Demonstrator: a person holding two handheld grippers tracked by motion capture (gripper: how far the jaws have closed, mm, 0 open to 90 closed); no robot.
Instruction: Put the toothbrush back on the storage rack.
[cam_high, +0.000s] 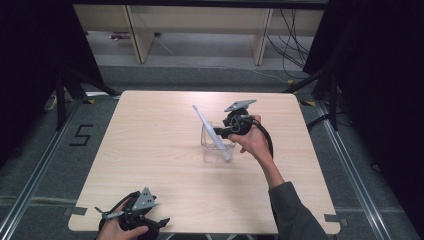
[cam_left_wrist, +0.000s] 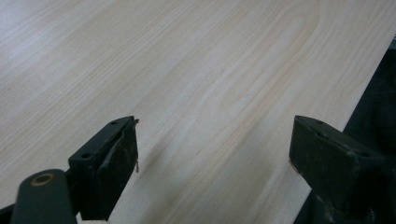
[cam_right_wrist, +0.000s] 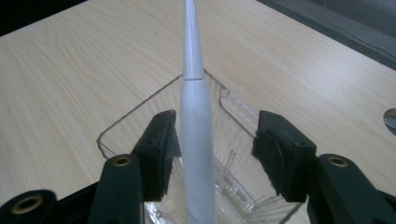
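The right gripper (cam_high: 223, 131) hangs over a clear plastic cup (cam_high: 216, 144) near the middle of the wooden counter (cam_high: 150, 150), its jaws spread apart with a white electric toothbrush (cam_high: 212, 132) between them. In the right gripper view the toothbrush (cam_right_wrist: 196, 140) lies close against the left jaw, though whether it touches there cannot be told, while a clear gap separates it from the right jaw, so nothing is clamped. The toothbrush stands with its base in the cup (cam_right_wrist: 140, 121) and leans on the rim, its slim head end slanting up and away toward the far left in the high view. The left gripper (cam_high: 132, 219) rests at the near edge of the counter, well apart from the cup, in the person's left hand (cam_high: 112, 231). In its own view the left gripper (cam_left_wrist: 212, 144) has its jaws wide apart over bare wood, holding nothing. On the floor left of the counter a black numeral "5" (cam_high: 80, 135) is marked. No brand or label can be read on the toothbrush or the cup.
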